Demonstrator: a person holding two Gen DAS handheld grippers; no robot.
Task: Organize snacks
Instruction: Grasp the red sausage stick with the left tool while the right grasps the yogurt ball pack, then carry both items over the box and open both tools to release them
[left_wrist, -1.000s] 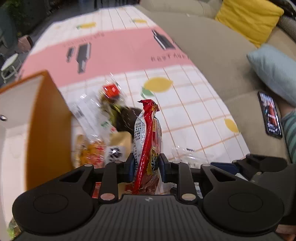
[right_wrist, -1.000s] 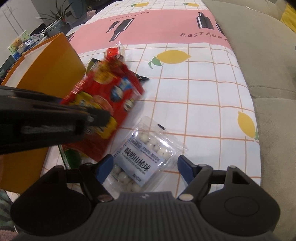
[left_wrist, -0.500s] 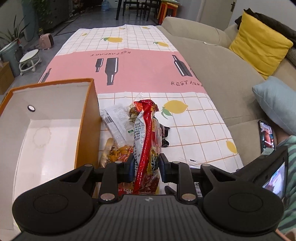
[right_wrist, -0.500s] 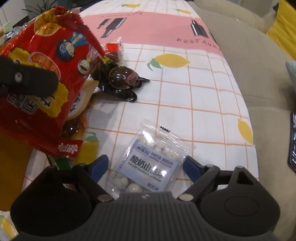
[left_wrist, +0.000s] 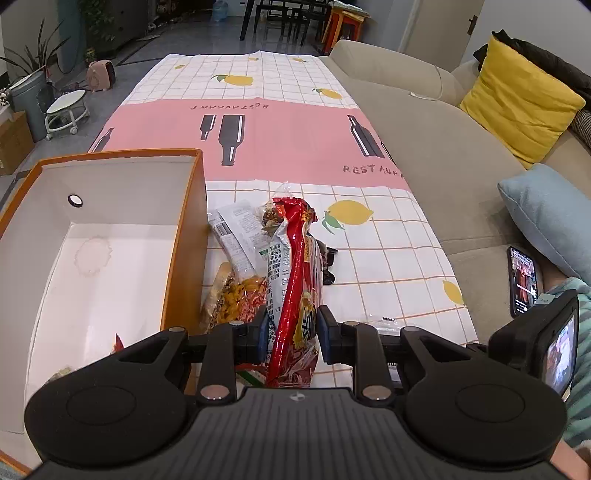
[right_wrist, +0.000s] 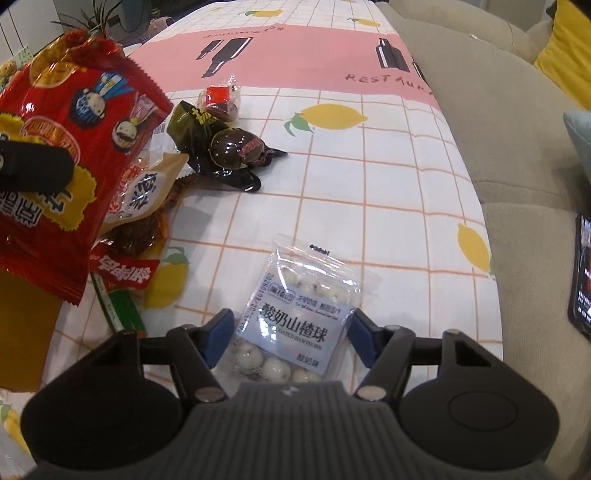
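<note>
My left gripper (left_wrist: 290, 330) is shut on a red snack bag (left_wrist: 293, 280) and holds it edge-on above the table, right of the open orange box (left_wrist: 177, 236). The same red bag (right_wrist: 62, 155) hangs at the left of the right wrist view. My right gripper (right_wrist: 291, 334) is open, its blue pads on either side of a clear pack of white hawthorn balls (right_wrist: 295, 314) that lies flat on the lemon-print tablecloth (right_wrist: 388, 184). A pile of other snacks (left_wrist: 240, 266) lies beside the box.
Dark wrapped sweets (right_wrist: 229, 147) and a small red-topped pack (right_wrist: 219, 99) lie ahead on the cloth. A beige sofa (left_wrist: 443, 166) with yellow (left_wrist: 517, 103) and blue (left_wrist: 546, 214) cushions runs along the right. A phone (left_wrist: 522, 280) lies on it.
My left gripper has lifted the red bag up and back, so the box's white inside now shows. My right gripper has closed in around the hawthorn pack, still open.
</note>
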